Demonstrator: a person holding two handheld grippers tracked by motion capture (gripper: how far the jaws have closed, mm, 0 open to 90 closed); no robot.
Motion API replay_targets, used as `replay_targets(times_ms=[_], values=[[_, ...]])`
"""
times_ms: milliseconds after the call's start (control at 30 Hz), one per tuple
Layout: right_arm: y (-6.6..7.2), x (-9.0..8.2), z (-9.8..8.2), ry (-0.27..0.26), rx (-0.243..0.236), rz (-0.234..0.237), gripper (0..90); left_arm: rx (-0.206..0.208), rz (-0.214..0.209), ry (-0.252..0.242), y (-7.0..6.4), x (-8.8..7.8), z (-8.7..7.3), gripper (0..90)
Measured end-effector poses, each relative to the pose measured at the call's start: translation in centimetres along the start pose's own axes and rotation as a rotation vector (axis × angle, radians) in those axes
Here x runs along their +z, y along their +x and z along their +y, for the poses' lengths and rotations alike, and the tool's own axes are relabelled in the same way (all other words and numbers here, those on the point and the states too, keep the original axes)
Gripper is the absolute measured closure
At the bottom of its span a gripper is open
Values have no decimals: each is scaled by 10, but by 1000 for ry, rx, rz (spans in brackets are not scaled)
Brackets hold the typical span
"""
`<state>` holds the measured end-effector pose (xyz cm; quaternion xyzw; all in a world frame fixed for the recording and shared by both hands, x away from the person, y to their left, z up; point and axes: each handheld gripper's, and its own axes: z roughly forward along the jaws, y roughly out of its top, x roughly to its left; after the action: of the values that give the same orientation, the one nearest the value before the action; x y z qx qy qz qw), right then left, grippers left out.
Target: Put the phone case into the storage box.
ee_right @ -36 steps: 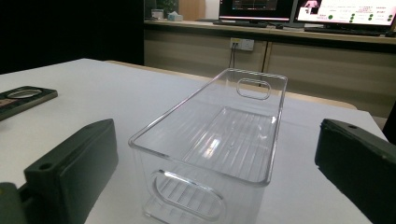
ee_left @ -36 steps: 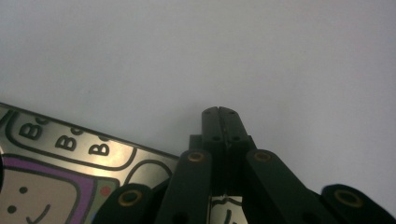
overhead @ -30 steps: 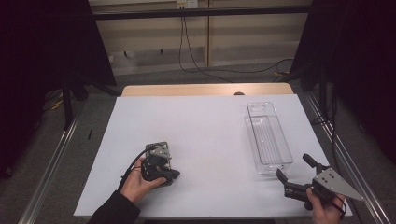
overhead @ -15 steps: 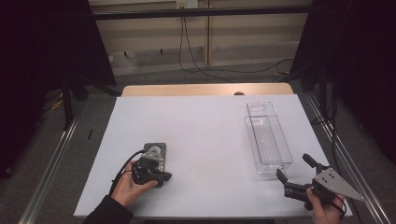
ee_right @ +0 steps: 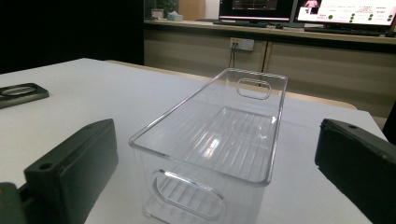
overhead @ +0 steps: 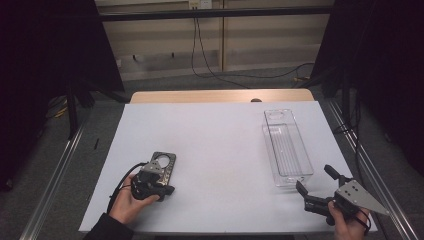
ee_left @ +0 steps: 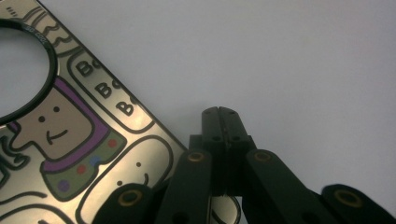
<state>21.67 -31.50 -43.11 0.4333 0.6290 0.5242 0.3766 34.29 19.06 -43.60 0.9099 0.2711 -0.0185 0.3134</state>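
the left tongs [overhead: 155, 182] are closed on nothing, jaws pressed together just beside the edge of the cartoon-printed phone case [overhead: 163, 164] lying flat on the white bench [overhead: 215, 145]; the right tongs [overhead: 316, 188] gape open just short of the clear plastic bin [overhead: 286, 146]
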Motion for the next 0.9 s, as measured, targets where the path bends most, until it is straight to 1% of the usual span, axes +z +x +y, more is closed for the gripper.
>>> replay_targets(times_ms=[100,200,267,333,400,467,500,700,733,833,900], values=[[0,0,0,2,1,5,0,1,8,0,1,-2,-2,900],[0,0,0,4,-4,7,0,-4,7,3,2,-4,-4,900],[0,0,0,2,0,5,0,-2,19,3,2,-5,-5,900],[0,0,0,2,0,5,0,-13,23,2,3,-7,-6,900],[0,0,0,5,-3,8,0,-12,25,3,4,-8,-8,900],[0,0,0,8,-5,10,0,-24,27,-6,4,-8,-9,900],[0,0,0,7,-5,8,0,-23,29,-5,4,-8,-9,900],[0,0,0,5,-7,6,0,-36,24,-11,7,-12,-14,900],[0,0,0,4,-5,6,0,-42,26,-15,6,-12,-14,900],[0,0,0,4,-7,5,0,-38,27,-12,6,-12,-14,900],[0,0,0,4,-6,6,0,-47,23,-14,6,-12,-14,897]])
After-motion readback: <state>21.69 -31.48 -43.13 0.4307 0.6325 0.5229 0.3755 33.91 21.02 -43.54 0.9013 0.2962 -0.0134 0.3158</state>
